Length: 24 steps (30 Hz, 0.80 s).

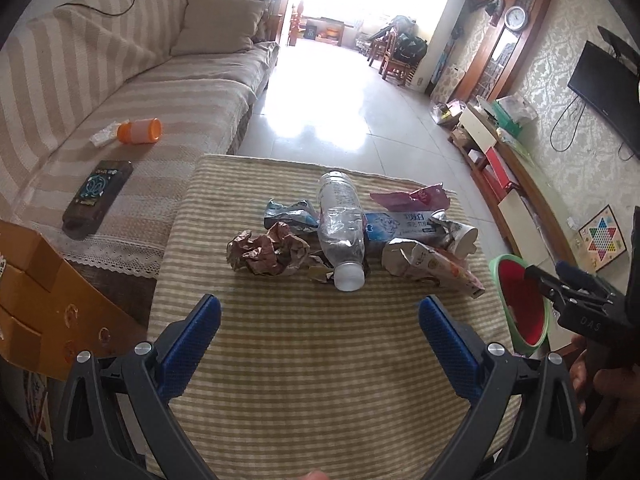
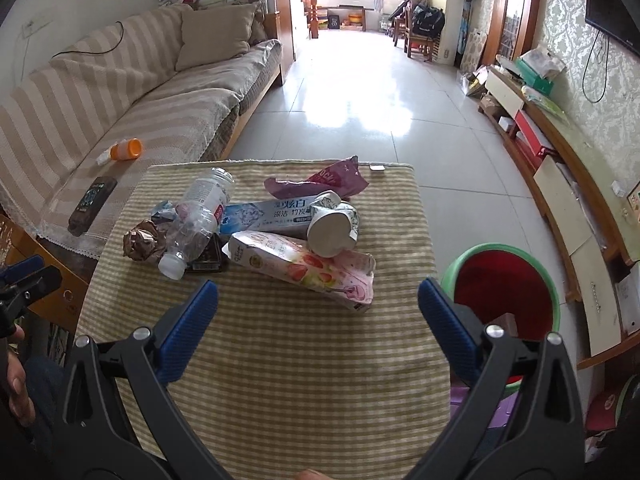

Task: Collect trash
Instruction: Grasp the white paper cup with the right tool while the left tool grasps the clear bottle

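A: Status on trash collection?

B: Judging by the layout, it's barely starting. Whole pile is sitting mid-way on the beige striped table cloth (image 2: 280, 360). Landmark is the clear crushed plastic bottle with white cap (image 1: 340, 228).

A: What's around it?

B: Crumpled brown paper wad (image 1: 266, 254) is touching the bottle on its sofa side. Crushed silver-blue foil wrapper (image 1: 290, 216) is lying just behind that wad. Blue-and-white toothpaste box (image 2: 272, 214) is running out from under the bottle toward the bin side. Crushed white paper cup (image 2: 332, 226) is resting on the box's far end. Pink strawberry-print carton, flattened (image 2: 308, 268), is lying in front of the box. Torn purple foil bag (image 2: 324, 180) is sitting behind it.

A: Bin?

B: Green-rimmed red plastic bin (image 2: 506, 280) is standing on the floor beyond the table edge, well apart from the bottle. Something brownish is showing low inside; can't tell what it is.

A: Claws?

B: Left gripper (image 1: 320, 312) is hovering just short of the bottle's cap, jaws spread wide, holding nothing. Right gripper (image 2: 318, 304) is also gaping wide and empty, carton's near end sitting just ahead of its fingertips.

A: Remaining?

B: Every visible piece on the table. Seven items, by my count.
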Motion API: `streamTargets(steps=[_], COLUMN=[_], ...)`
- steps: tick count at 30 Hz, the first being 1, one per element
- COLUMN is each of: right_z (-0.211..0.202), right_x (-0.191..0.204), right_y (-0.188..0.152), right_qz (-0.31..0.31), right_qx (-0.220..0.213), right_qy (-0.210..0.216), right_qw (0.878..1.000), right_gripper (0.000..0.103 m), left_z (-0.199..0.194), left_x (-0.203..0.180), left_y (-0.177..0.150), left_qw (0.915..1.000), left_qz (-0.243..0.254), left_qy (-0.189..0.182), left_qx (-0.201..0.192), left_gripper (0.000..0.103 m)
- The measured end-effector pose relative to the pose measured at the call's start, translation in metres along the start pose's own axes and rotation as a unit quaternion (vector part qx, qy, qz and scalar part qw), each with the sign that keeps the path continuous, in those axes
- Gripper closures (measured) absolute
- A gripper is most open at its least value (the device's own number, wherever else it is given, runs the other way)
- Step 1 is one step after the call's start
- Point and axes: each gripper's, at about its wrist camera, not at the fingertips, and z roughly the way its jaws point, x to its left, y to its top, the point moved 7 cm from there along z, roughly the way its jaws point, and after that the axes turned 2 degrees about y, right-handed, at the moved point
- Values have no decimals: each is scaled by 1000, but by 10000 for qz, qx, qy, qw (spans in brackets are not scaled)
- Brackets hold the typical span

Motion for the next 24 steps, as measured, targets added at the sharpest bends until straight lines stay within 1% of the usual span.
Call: streamTargets(steps=[1, 3, 5, 8, 10, 13, 15, 19, 23, 24], right_z=[4, 14, 24, 42, 53, 71, 83, 107, 126, 131], right_x=[-2, -7, -8, -7, -8, -12, -16, -21, -24, -24], right_y=[1, 3, 8, 15, 21, 30, 33, 39, 39, 38], right_qz=[83, 229, 309, 220, 101, 181, 259, 230, 241, 270], right_qx=[66, 213, 275, 414, 414, 477, 556, 702, 874, 917], right_qy=[27, 84, 224, 194, 48, 74, 59, -60, -49, -6], right_qw=[9999, 9995, 9989, 9987, 9991, 9987, 9981, 9973, 9959, 9954], right_gripper=[5, 5, 5, 5, 5, 5, 5, 5, 5, 5], left_z=[4, 12, 24, 45, 60, 83, 99, 132, 157, 161], left_x=[1, -1, -6, -15, -22, -35, -42, -53, -55, -54], left_y=[2, 6, 11, 18, 25, 37, 43, 51, 53, 54], left_qw=[10000, 9999, 9999, 9995, 9991, 9982, 9970, 9942, 9928, 9927], left_qz=[-32, -48, -18, 57, 156, 365, 530, 734, 749, 735], left_qy=[16, -78, -92, -153, -160, -68, 58, 91, 128, 157], left_qx=[6, 46, 126, 269, 364, 472, 558, 780, 927, 944], left_gripper=[8, 8, 8, 8, 8, 8, 8, 8, 10, 14])
